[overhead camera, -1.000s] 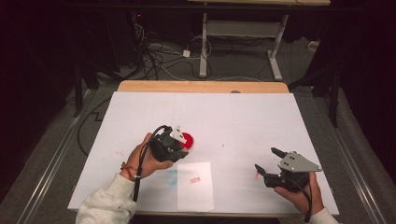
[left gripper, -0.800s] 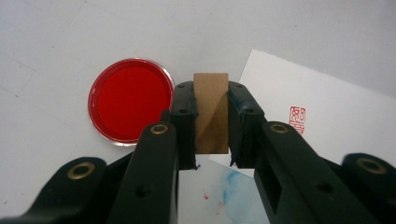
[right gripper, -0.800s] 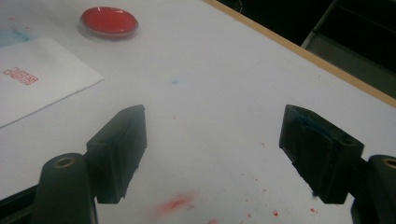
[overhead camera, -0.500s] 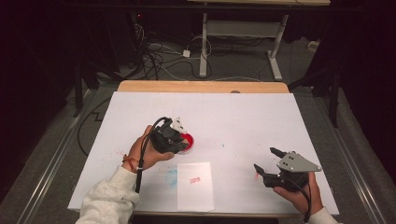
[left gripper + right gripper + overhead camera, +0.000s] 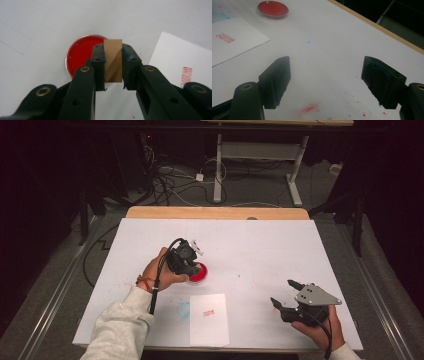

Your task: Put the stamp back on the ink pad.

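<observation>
Left gripper clamped on stamp, over ink pad at 10 o'clock of paper; right gripper apart, idle. Prob. inking step; next: press down square.

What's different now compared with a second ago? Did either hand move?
The left gripper, its jaws closed on the wooden stamp, slid slightly toward the table's far side and now sits above the red ink pad. The right gripper stayed put with jaws open, and the stamped paper did not shift.

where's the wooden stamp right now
The wooden stamp is clamped between the left gripper's jaws, above the near edge of the red ink pad, left of the stamped paper.
</observation>
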Available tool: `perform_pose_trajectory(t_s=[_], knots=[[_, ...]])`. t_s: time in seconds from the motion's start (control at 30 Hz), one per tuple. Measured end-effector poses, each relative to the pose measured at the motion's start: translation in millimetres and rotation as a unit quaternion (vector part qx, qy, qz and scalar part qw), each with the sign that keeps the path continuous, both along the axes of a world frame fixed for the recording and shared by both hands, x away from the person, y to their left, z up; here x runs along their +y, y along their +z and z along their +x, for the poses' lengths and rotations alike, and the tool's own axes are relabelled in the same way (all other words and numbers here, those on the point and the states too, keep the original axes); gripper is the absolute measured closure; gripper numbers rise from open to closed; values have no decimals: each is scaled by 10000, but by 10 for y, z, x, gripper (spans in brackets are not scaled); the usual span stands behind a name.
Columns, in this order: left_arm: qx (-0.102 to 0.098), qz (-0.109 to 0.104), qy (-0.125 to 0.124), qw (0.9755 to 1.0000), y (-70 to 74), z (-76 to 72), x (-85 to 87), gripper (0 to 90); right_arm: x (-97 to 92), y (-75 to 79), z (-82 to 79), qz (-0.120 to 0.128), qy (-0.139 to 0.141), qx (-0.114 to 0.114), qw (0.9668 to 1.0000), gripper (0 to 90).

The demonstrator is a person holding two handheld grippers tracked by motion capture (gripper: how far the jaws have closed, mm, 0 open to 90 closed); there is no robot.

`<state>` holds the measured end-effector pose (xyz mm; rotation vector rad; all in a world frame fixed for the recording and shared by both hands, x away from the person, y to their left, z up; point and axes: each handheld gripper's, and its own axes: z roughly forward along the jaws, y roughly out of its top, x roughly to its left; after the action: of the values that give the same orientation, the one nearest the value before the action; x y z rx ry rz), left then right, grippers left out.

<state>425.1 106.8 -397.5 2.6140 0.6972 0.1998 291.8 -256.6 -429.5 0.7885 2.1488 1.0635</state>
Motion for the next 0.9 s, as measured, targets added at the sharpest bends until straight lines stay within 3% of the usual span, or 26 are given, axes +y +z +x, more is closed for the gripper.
perform_pose_trajectory(t_s=[0.3, 0.57, 0.9], knots=[[257, 236, 164, 9993, -184, 202, -16, 733, 3, -12, 4, -47, 43, 49, 10000, 240], [435, 362, 190, 9982, -313, 265, -41, 733, 4, -16, 5, -64, 56, 64, 9999, 240], [429, 418, 223, 9980, -356, 272, -66, 732, 18, -21, 2, -103, 98, 77, 9999, 241]])
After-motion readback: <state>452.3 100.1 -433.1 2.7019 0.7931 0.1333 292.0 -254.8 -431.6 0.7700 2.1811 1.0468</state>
